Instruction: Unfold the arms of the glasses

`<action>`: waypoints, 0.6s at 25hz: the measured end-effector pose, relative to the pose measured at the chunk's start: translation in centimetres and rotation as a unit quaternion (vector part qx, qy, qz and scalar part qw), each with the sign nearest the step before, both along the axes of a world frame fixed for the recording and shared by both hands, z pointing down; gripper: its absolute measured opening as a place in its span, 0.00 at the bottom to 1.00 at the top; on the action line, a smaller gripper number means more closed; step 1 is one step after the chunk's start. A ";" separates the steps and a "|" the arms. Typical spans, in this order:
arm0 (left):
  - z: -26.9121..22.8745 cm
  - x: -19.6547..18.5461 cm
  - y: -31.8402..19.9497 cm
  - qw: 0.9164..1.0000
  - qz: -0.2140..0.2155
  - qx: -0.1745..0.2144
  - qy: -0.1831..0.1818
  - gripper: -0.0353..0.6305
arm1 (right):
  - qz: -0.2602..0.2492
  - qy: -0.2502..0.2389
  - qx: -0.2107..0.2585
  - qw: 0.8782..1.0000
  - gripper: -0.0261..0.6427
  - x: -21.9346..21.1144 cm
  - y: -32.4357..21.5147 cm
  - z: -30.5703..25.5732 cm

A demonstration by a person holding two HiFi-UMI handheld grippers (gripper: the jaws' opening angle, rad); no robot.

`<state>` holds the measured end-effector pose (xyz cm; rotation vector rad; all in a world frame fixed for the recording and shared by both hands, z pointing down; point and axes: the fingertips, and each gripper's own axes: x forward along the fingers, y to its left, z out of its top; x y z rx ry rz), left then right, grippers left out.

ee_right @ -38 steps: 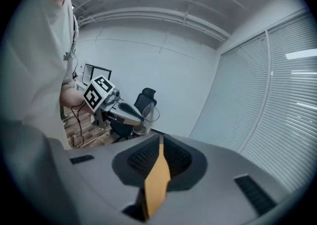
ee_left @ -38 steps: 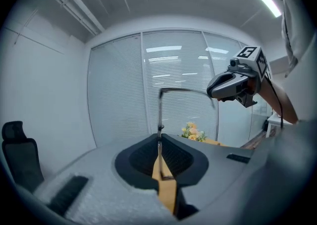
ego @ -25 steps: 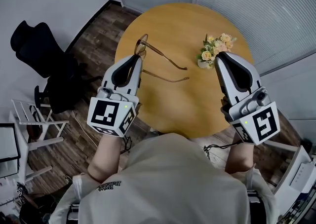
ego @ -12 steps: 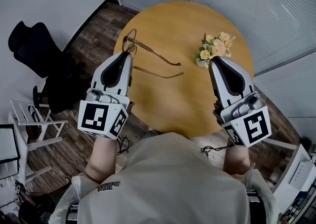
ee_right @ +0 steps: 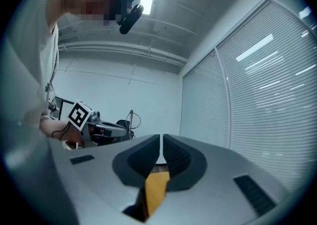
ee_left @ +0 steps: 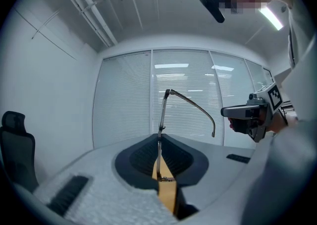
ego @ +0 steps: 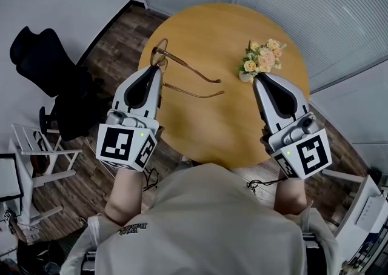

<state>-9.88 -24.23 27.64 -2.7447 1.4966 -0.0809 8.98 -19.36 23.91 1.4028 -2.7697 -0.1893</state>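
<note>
my left tongs have drifted left with the glasses, pinched by the front frame so both arms hang free; my right tongs wait nearby, nearly closed, empty.

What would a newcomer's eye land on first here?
Thin glasses, both arms open, are pinched by the frame in the left tongs over the round wooden table, near its left edge. A bouquet of pale flowers sits on the table ahead of the empty right tongs.

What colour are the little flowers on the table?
The small flower bunch is pale yellow and peach, with green leaves; clearest in the head view.
</note>
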 end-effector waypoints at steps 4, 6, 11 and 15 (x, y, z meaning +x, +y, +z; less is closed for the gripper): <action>0.1 0.1 0.4 1.000 0.000 0.000 -0.001 0.11 | -0.003 0.004 -0.002 1.000 0.10 0.0 0.4 0.2; 0.2 0.1 0.7 1.000 0.000 0.000 -0.003 0.11 | -0.003 0.006 -0.001 1.000 0.10 0.1 0.5 0.3; 0.1 0.0 1.0 1.000 -0.004 0.001 -0.006 0.11 | -0.005 0.008 0.000 1.000 0.10 0.0 0.7 0.3; -0.5 -0.1 1.4 1.000 -0.005 0.010 -0.004 0.11 | -0.003 0.024 -0.003 1.000 0.10 0.0 0.8 0.8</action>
